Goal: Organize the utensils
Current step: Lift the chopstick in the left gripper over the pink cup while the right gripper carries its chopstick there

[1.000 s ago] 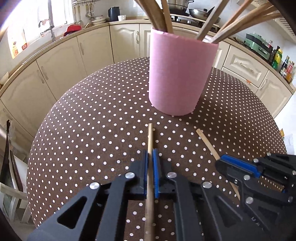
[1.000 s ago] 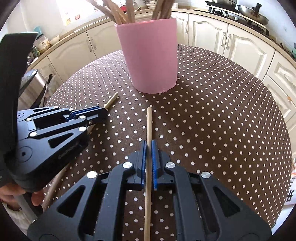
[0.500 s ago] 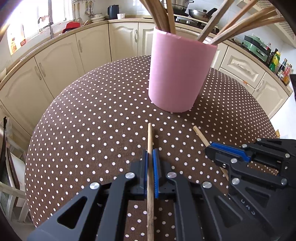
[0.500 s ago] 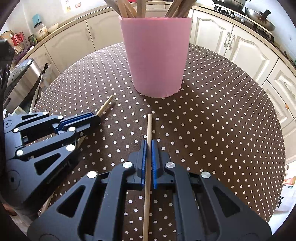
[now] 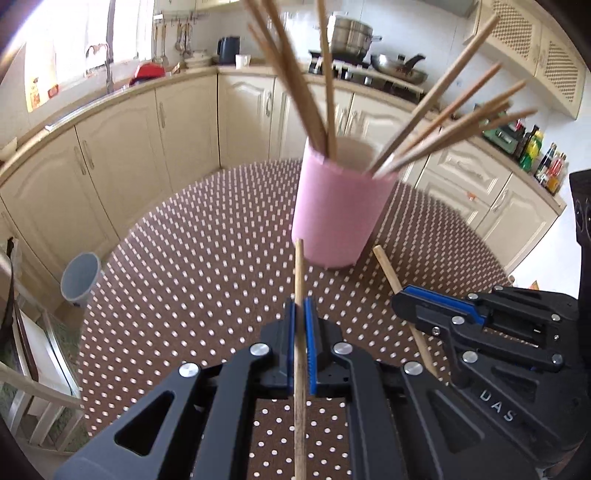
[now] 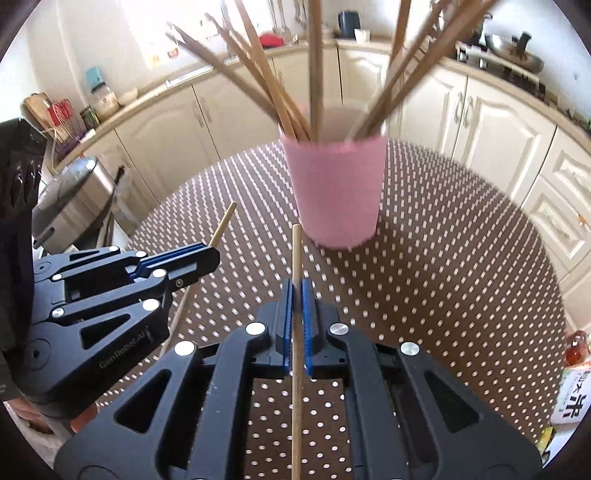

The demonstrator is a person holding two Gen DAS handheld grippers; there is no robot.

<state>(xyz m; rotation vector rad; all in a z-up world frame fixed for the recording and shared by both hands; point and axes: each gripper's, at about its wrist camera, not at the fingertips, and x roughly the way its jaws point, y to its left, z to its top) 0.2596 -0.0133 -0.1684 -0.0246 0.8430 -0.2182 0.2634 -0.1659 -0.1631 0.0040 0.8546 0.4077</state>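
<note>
home kitchen: cream cabinets (image 5: pixel 184 122), stove pots (image 5: pixel 349 31), sink tap (image 5: pixel 107 61).

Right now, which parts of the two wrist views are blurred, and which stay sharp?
Left wrist view: the pink cylindrical cup, its wooden chopsticks and the dotted brown tablecloth smear; the left gripper and its held chopstick are crisp. Right wrist view: same smear; the right gripper is sharp.

Wooden chopsticks (image 5: pixel 300 280) — matt; pink holder (image 6: pixel 334 192) perhaps plastic; polka-dot tablecloth (image 6: pixel 443 266) — smooth.
</note>
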